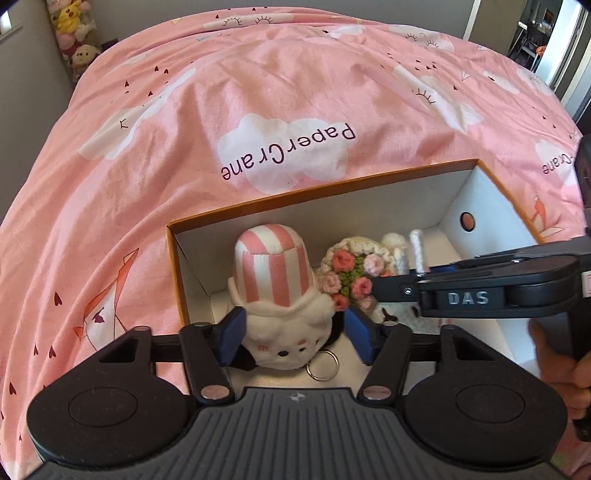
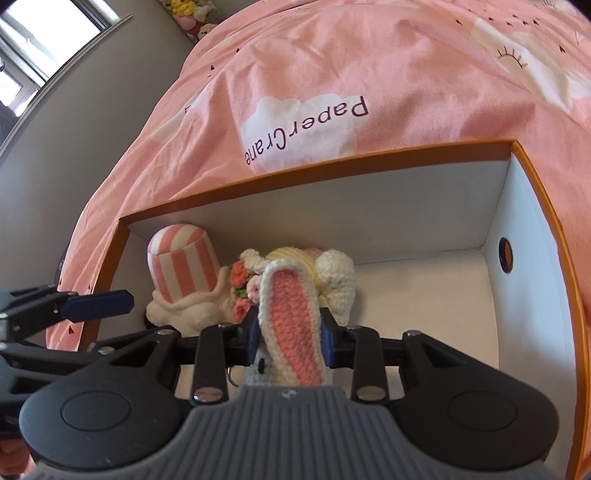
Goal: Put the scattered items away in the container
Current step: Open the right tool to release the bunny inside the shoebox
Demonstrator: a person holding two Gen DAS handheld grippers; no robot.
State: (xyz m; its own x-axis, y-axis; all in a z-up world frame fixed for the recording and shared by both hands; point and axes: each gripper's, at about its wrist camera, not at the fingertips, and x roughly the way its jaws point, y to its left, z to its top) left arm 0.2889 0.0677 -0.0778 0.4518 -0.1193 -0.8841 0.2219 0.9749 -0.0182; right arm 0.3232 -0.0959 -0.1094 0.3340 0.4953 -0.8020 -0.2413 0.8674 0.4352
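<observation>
An orange-rimmed box (image 1: 332,184) with white walls lies on the pink bed; it also shows in the right wrist view (image 2: 332,162). My left gripper (image 1: 295,334) is inside it, its blue pads around a white plush with a pink-striped hat (image 1: 275,291) and a key ring; the pads stand slightly off its sides. That plush also shows in the right wrist view (image 2: 184,284). My right gripper (image 2: 290,338) is shut on a crocheted bunny (image 2: 295,317) with a pink ear and flower crown, held inside the box. The bunny's flowers (image 1: 347,273) show beside the plush.
The pink "Paper Crane" bedcover (image 1: 258,110) surrounds the box. The box's right half (image 2: 424,295) has bare white floor. Stuffed toys (image 1: 74,29) sit in the far left corner by the wall. A doorway (image 1: 546,37) lies at far right.
</observation>
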